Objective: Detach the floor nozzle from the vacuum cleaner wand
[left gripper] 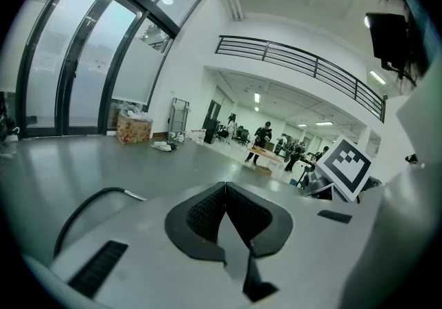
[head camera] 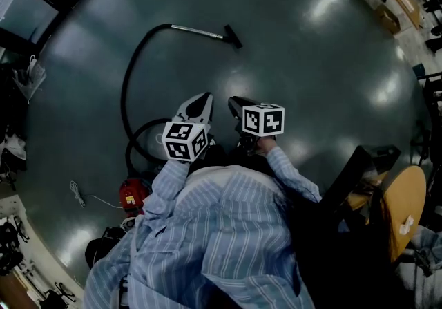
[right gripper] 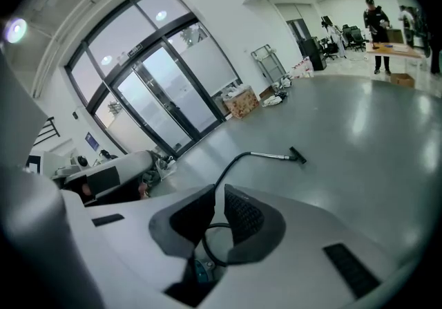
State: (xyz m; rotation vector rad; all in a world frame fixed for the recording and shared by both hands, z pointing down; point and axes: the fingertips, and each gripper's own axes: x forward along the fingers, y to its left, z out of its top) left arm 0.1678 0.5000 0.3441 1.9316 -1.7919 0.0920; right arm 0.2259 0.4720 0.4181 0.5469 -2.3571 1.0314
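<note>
- The left gripper [left gripper: 225,186] has its jaws together, the ribbed black pads meeting at the tip in a smooth pale-grey shell, with nothing between them.
- The right gripper [right gripper: 219,190] sits just to the right of it. Its pads are all but together, with what looks like a hairline slit between them, and they hold nothing.
- Each gripper carries a cube with black-and-white square markers, and striped shirt sleeves [head camera: 173,183] run up to both.
- Below and to the left of the left gripper, a rounded red canister [head camera: 133,193] rests on the glossy grey floor [head camera: 311,59].
- A black, flexible hose [head camera: 128,79] loops beside the canister and curves away ahead of the grippers.
- The hose joins a straight, shiny metal wand [head camera: 197,31], well ahead of both grippers.
- The floor nozzle [head camera: 233,36], a flat black wedge, is on the wand's far end and lies on the floor well apart from both grippers.
- Beyond it stand tall dark-framed glass doors [right gripper: 159,100].
</note>
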